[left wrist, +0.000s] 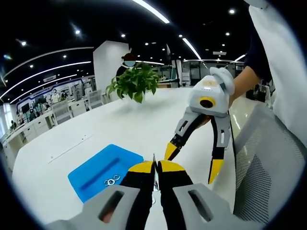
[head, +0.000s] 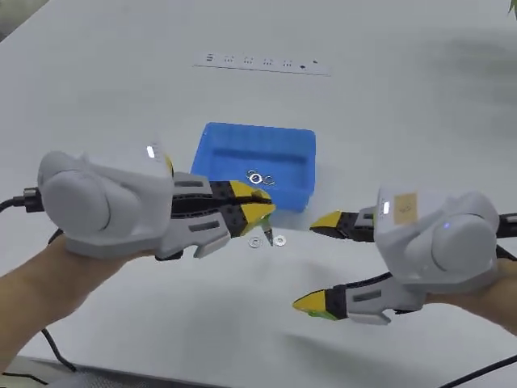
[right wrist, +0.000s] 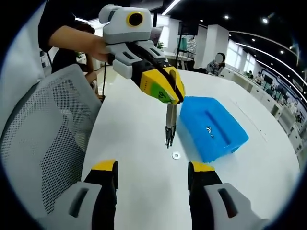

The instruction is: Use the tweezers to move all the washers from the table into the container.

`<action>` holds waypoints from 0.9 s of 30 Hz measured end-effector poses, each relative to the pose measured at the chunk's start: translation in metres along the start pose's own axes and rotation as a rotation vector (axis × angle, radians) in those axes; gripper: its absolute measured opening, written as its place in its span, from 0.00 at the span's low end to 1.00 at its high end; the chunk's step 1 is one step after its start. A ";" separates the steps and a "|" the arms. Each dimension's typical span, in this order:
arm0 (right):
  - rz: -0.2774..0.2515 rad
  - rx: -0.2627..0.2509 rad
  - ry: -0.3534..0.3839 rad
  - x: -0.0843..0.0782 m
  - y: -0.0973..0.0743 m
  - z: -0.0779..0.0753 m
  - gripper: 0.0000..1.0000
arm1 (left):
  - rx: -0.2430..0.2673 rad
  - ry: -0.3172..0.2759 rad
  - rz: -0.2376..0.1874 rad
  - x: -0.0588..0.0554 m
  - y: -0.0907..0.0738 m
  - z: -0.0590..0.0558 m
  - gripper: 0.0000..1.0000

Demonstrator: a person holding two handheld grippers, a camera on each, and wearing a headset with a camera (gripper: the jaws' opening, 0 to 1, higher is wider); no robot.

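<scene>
The left gripper (head: 257, 212) clenches metal tweezers (right wrist: 170, 120) over two silver washers (head: 256, 242) on the white table (head: 161, 323), beside the blue plastic container (head: 242, 139). The right gripper (head: 317, 261) gapes empty. A weak pinch could flick a washer away.

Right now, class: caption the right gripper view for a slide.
Left tongs hold tweezers point-down by a washer near the blue container.

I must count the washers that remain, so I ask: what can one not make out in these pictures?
- Right gripper view: the tips of the tweezers are too small; whether they pinch a washer cannot be told.
- Head view: the washers in the container overlap and are too small to count.
- Left gripper view: the left gripper itself hides the tweezers' tips and the table under them.
</scene>
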State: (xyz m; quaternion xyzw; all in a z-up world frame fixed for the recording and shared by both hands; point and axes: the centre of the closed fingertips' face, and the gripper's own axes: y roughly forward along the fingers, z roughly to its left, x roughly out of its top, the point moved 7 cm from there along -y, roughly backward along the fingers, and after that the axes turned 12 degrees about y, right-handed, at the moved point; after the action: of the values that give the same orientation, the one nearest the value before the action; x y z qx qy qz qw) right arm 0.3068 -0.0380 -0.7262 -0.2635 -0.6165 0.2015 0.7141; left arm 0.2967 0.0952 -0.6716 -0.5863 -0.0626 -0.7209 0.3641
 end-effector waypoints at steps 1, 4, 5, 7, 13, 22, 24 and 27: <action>0.000 -0.001 0.011 -0.001 0.000 0.000 0.61 | -0.003 0.004 -0.003 -0.001 0.001 0.000 0.06; 0.003 -0.006 0.023 -0.003 0.000 0.001 0.62 | -0.021 0.005 -0.006 -0.003 0.006 0.000 0.06; 0.003 -0.007 0.028 -0.004 0.000 0.001 0.62 | -0.029 0.008 -0.009 -0.005 0.007 0.000 0.06; -0.002 -0.006 0.043 -0.005 0.000 0.001 0.62 | -0.035 0.007 -0.011 -0.006 0.008 0.001 0.06; -0.015 -0.006 0.070 -0.007 0.000 0.001 0.61 | -0.050 0.016 -0.013 -0.008 0.015 0.004 0.06; -0.018 0.003 0.092 -0.011 0.003 0.001 0.61 | -0.081 0.021 -0.001 -0.010 0.023 0.004 0.06; -0.020 0.003 0.097 -0.011 0.003 0.001 0.61 | -0.080 0.022 -0.002 -0.010 0.023 0.005 0.06; -0.020 0.009 0.103 -0.011 0.004 0.001 0.61 | -0.094 0.024 0.005 -0.011 0.023 0.007 0.06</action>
State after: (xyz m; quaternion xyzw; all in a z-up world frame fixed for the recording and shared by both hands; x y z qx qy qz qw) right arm 0.3044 -0.0418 -0.7370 -0.2642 -0.5804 0.1832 0.7482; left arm 0.3170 0.0873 -0.6869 -0.5941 -0.0230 -0.7292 0.3388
